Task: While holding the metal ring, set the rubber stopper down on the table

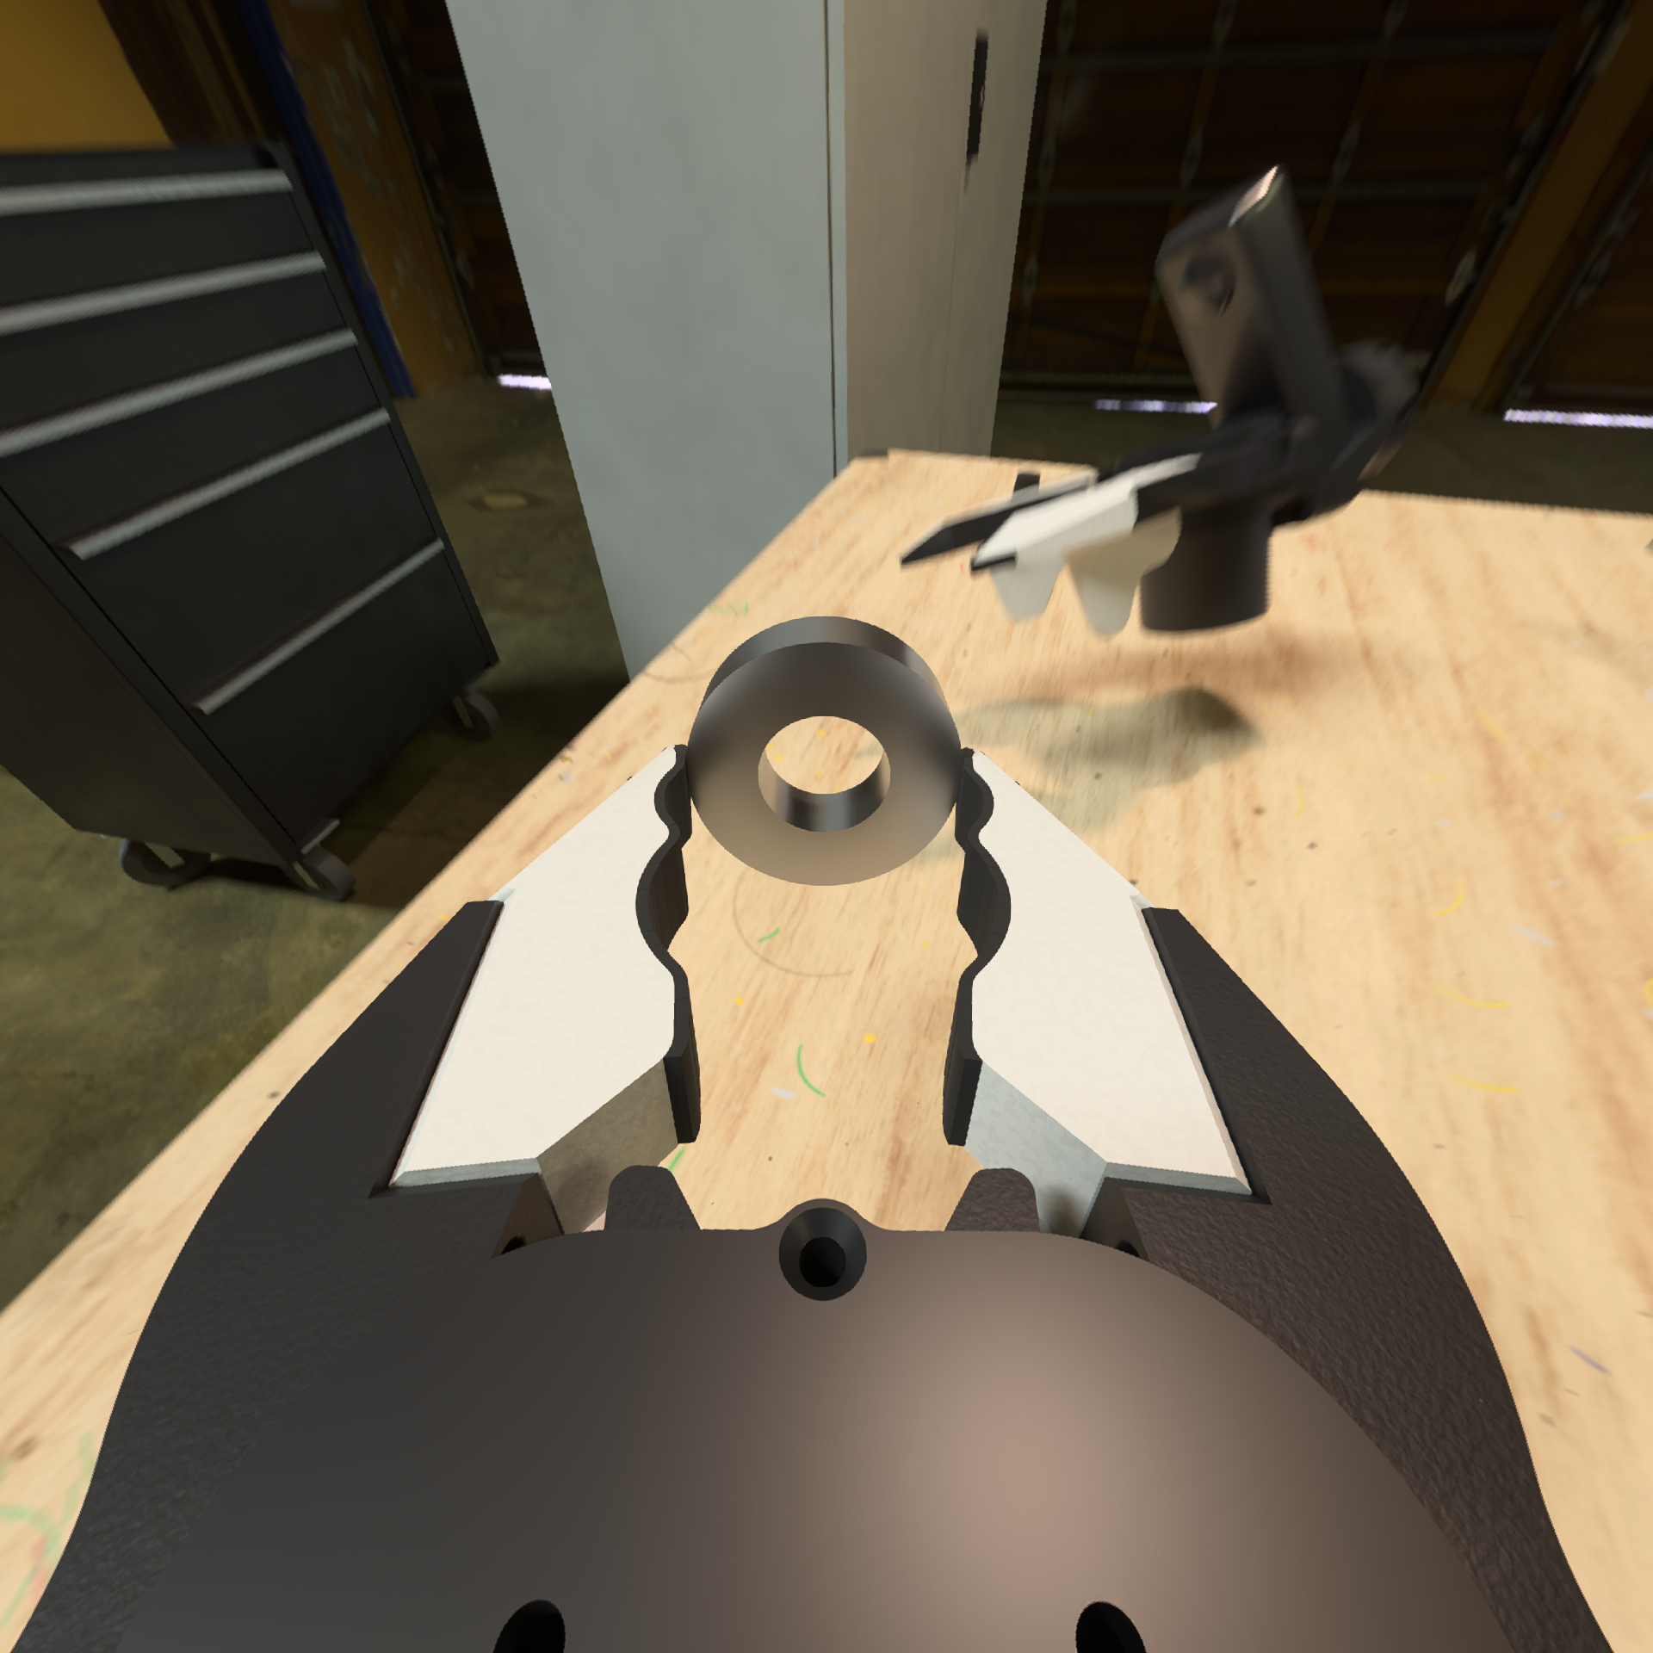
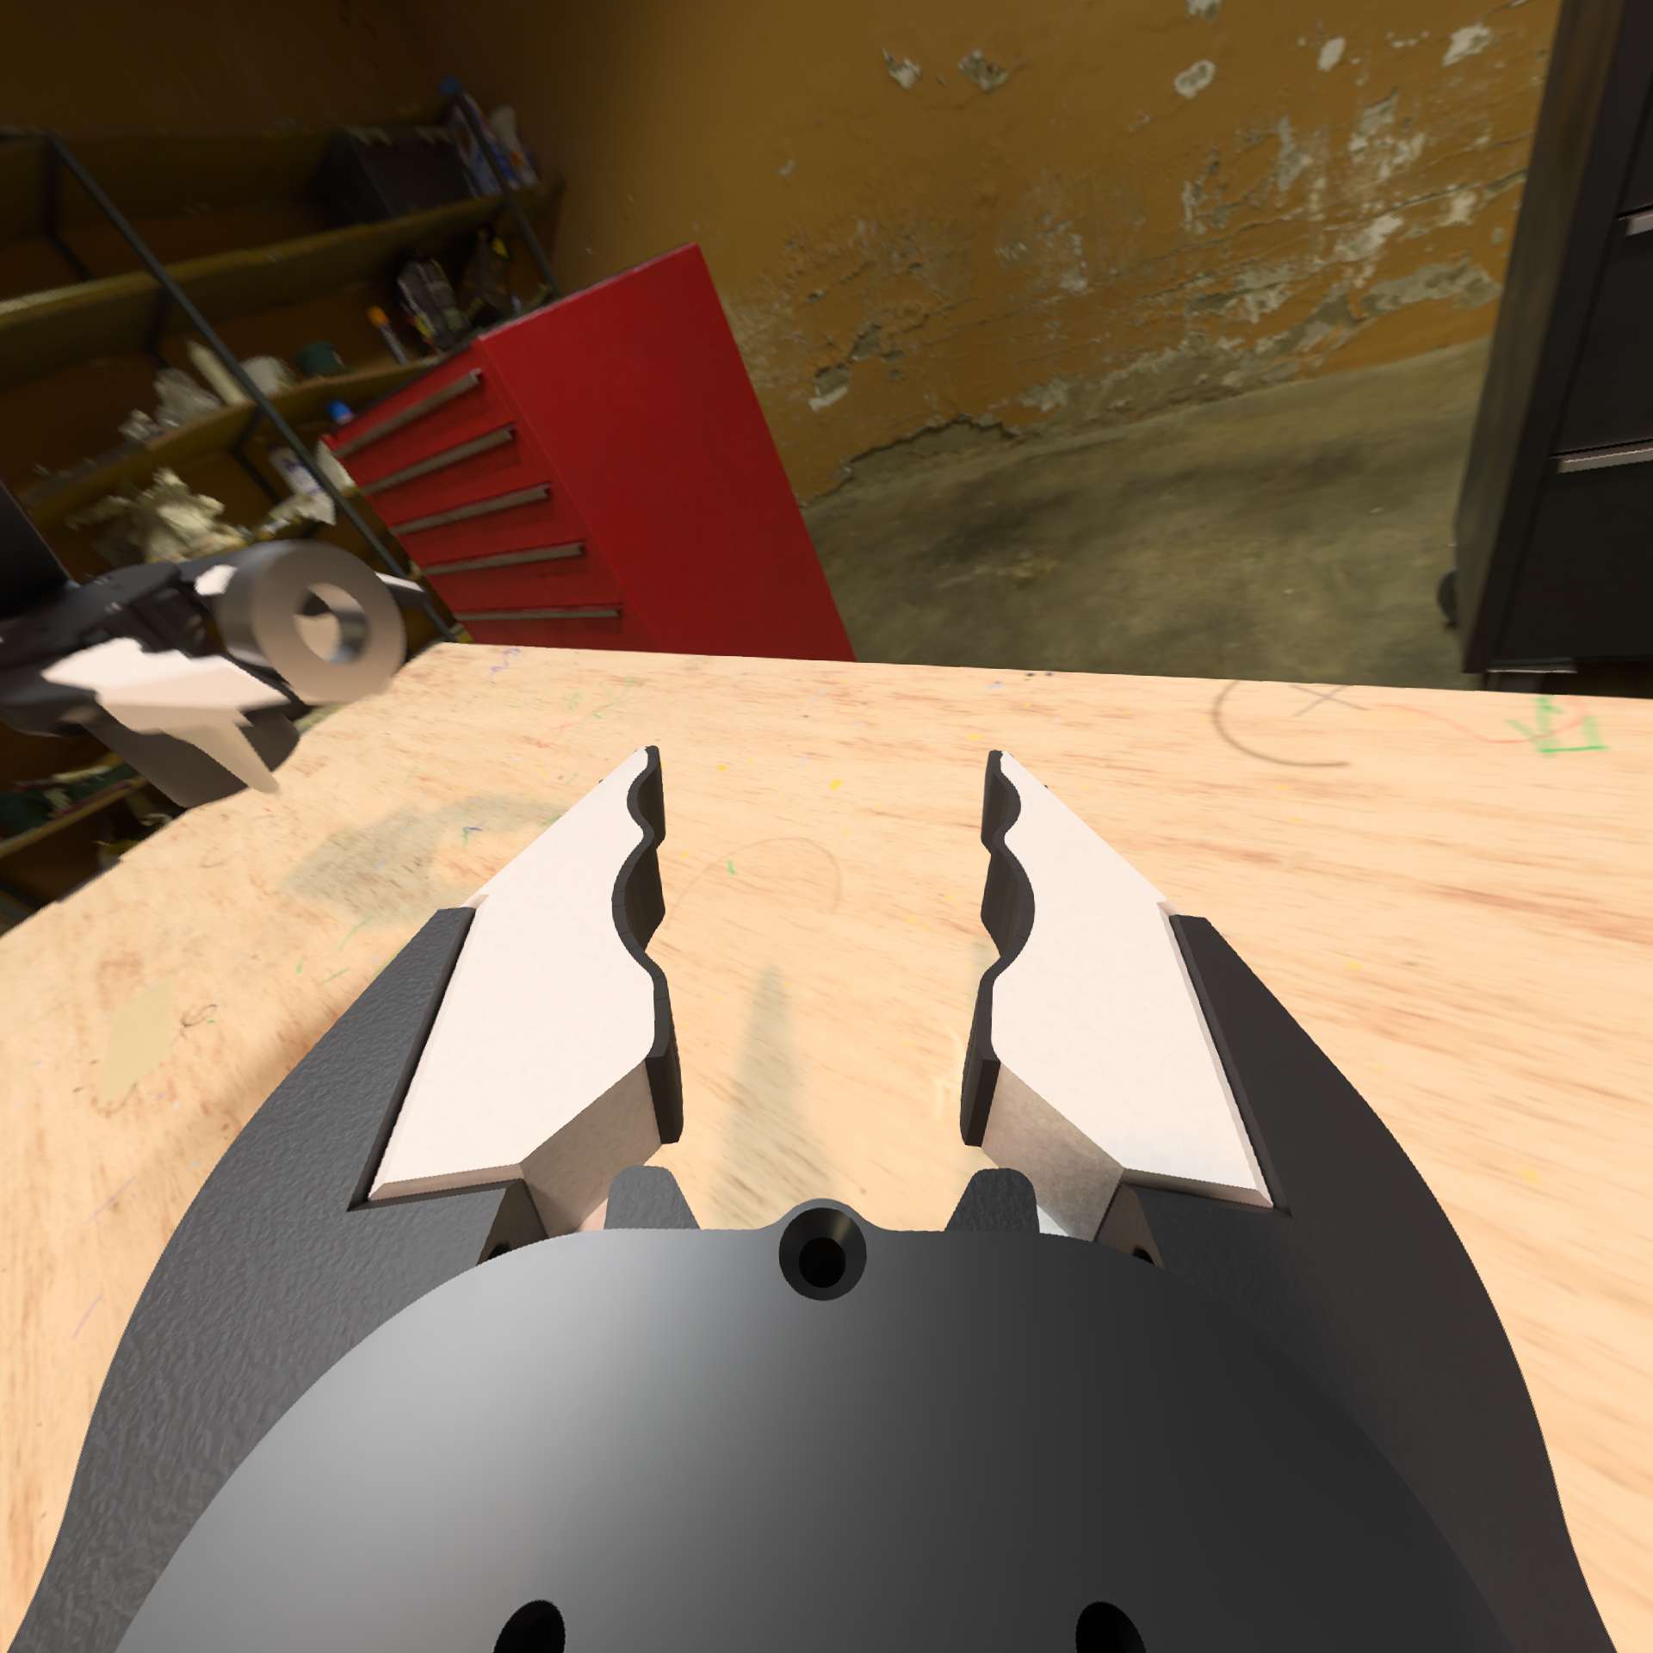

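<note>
My left gripper (image 1: 823, 760) is shut on the metal ring (image 1: 724, 787), a thick grey washer held upright at the fingertips above the wooden table (image 1: 1342, 984). The ring (image 2: 273, 626) and left gripper (image 2: 340, 648) also show at the left of the right wrist view. My right gripper (image 2: 823, 756) is open and empty, with only bare table (image 2: 1252, 894) between its fingers. In the left wrist view the right gripper (image 1: 944, 559) hovers above the table at the far right. A dark cylinder (image 1: 1207, 572) shows under its body; I cannot tell whether it is the rubber stopper.
A black drawer cabinet (image 1: 179, 492) and a pale tall cabinet (image 1: 671, 313) stand beyond the table's left edge. A red tool chest (image 2: 581, 492), cluttered shelves (image 2: 179, 358) and another black cabinet (image 2: 1574, 358) stand past the far edge.
</note>
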